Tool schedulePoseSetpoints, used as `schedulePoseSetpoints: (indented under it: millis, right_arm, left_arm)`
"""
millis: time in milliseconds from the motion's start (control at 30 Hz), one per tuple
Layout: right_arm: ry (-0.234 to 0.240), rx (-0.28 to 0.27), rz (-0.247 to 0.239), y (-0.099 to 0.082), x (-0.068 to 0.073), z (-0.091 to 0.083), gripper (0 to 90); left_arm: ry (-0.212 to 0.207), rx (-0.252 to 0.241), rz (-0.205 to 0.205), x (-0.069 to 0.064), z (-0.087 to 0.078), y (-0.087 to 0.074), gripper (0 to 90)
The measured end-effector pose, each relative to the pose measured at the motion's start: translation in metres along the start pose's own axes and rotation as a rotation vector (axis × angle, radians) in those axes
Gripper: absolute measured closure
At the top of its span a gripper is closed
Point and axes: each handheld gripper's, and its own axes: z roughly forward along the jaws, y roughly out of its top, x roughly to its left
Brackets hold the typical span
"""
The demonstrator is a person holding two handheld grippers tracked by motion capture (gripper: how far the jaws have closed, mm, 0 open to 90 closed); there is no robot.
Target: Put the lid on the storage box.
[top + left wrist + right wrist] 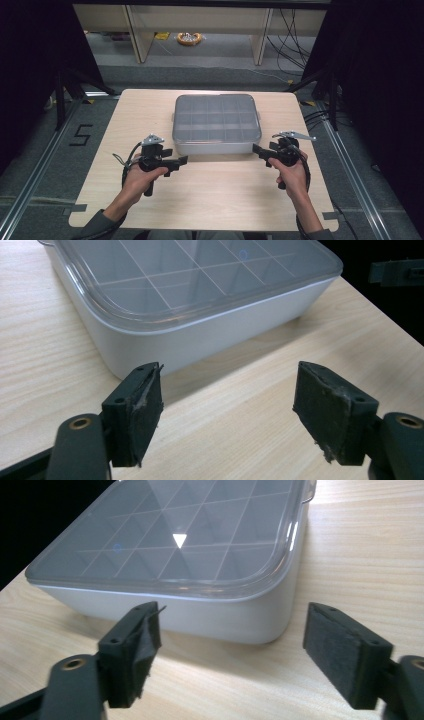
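I have both claws released — left gripper and right gripper flank the lidded compartment box mid-table. If I squeeze unevenly, I reckon it skids — the clear lid looks slick.

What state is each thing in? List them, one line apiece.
Compartment box: on the table, upright, clear lid shut on it; compartments look empty.
Left gripper: open, empty, held near the box's front left corner.
Right gripper: open, empty, held near the box's front right corner.
Table: bears the box.
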Motion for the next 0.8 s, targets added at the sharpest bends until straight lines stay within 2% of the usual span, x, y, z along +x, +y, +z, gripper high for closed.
schedulePoseSetpoints:
  millis: [33, 67, 200, 433, 633, 733, 800]
  right_arm:
    - [-0.003, 0.005, 0.002, -0.001, 0.001, 0.000, 19.6]
    - [-0.002, 0.017, -0.009, -0.001, 0.001, -0.001, 18.7]
    - [0.011, 0.012, -0.019, -0.007, 0.006, -0.001, 17.3]
    - [0.019, 0.046, -0.028, -0.020, 0.014, -0.003, 17.6]
    - [0.042, 0.048, -0.053, -0.030, 0.018, -0.004, 17.6]
    - [0.040, 0.074, -0.054, -0.036, 0.020, -0.007, 17.6]
    - [0.043, 0.060, -0.060, -0.041, 0.020, -0.007, 17.6]
  left_arm:
    - [0.000, 0.015, 0.014, 0.000, -0.001, -0.001, 27.1]
    - [-0.001, 0.003, 0.003, -0.003, -0.001, -0.002, 27.0]
    - [-0.010, 0.019, 0.020, -0.006, -0.001, -0.009, 26.7]
    - [-0.010, 0.036, 0.033, -0.007, -0.004, -0.021, 26.6]
    - [-0.022, 0.048, 0.036, -0.009, -0.006, -0.035, 26.6]
    - [-0.027, 0.053, 0.045, -0.009, -0.006, -0.042, 26.5]
    - [-0.027, 0.060, 0.063, -0.007, -0.009, -0.047, 26.4]
